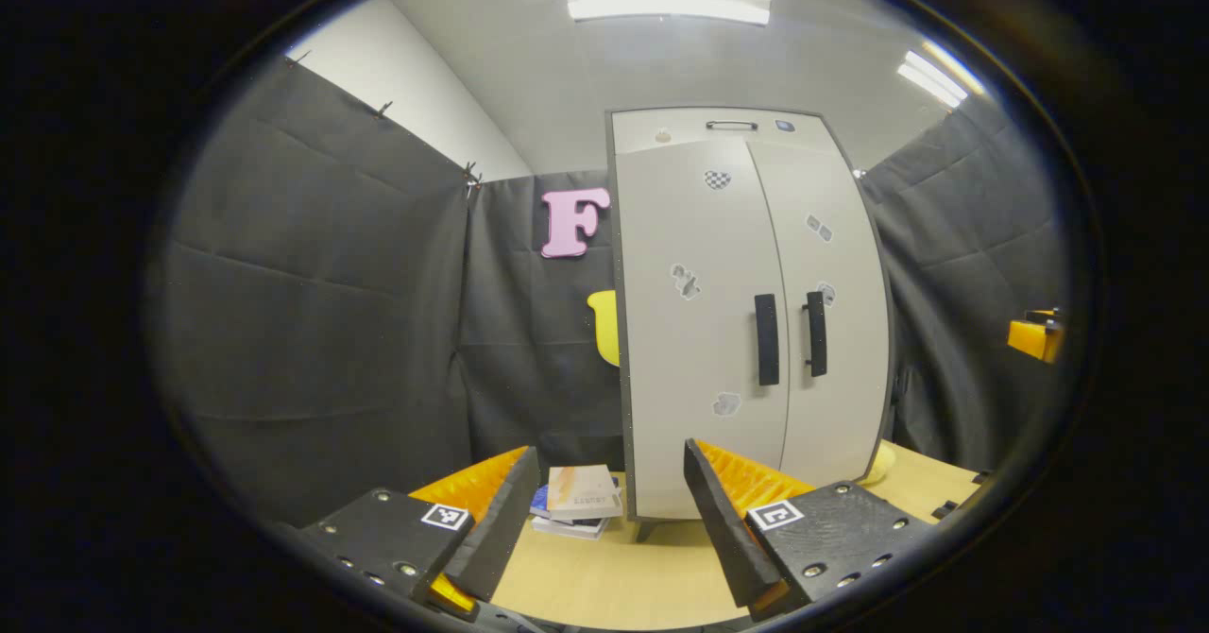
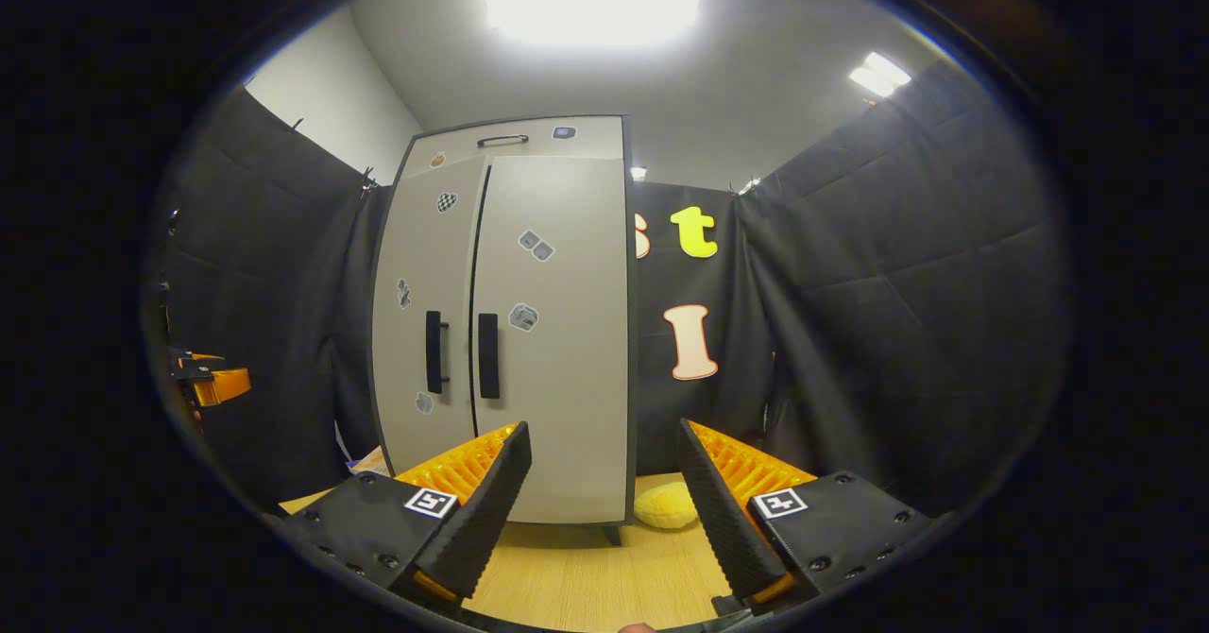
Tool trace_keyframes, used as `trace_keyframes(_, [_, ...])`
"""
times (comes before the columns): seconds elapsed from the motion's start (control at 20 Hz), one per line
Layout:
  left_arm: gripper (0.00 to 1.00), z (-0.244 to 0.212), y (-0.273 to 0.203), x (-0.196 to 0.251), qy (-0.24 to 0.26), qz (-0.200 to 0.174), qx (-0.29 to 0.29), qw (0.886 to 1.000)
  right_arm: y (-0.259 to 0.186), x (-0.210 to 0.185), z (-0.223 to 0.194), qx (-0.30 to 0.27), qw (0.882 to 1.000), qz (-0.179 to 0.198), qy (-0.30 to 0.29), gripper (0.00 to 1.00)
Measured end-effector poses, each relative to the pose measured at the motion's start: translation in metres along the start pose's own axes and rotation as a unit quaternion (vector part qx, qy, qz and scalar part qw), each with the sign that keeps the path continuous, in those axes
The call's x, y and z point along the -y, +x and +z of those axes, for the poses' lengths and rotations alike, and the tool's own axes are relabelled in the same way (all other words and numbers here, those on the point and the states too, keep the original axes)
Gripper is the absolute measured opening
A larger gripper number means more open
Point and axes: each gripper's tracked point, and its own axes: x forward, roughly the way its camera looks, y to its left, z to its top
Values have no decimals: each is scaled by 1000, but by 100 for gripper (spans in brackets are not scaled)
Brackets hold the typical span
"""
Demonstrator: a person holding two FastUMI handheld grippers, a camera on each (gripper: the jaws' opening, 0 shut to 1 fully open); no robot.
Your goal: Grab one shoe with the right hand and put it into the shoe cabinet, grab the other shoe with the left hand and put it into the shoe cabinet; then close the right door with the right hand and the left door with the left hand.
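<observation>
The left gripper [image 1: 604, 510] hangs at the bottom of its view, fingers spread wide, nothing between them. The right gripper [image 2: 600, 501] is likewise spread and empty. Beyond both, at frame centre, stands the tall pale grey shoe cabinet [image 1: 746, 312], both doors shut, on the light wooden table [image 1: 614, 576]. A small stack of books [image 1: 578, 501] lies lower centre left of it; a fluffy yellow cushion [image 2: 666, 505] rests at its other side.
</observation>
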Motion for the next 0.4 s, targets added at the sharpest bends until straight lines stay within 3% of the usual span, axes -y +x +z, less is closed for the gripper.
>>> trace_keyframes(0.4, [94, -3, 2, -1, 1, 9, -2, 1000, 0, 0, -4, -3, 1000, 0, 0, 98])
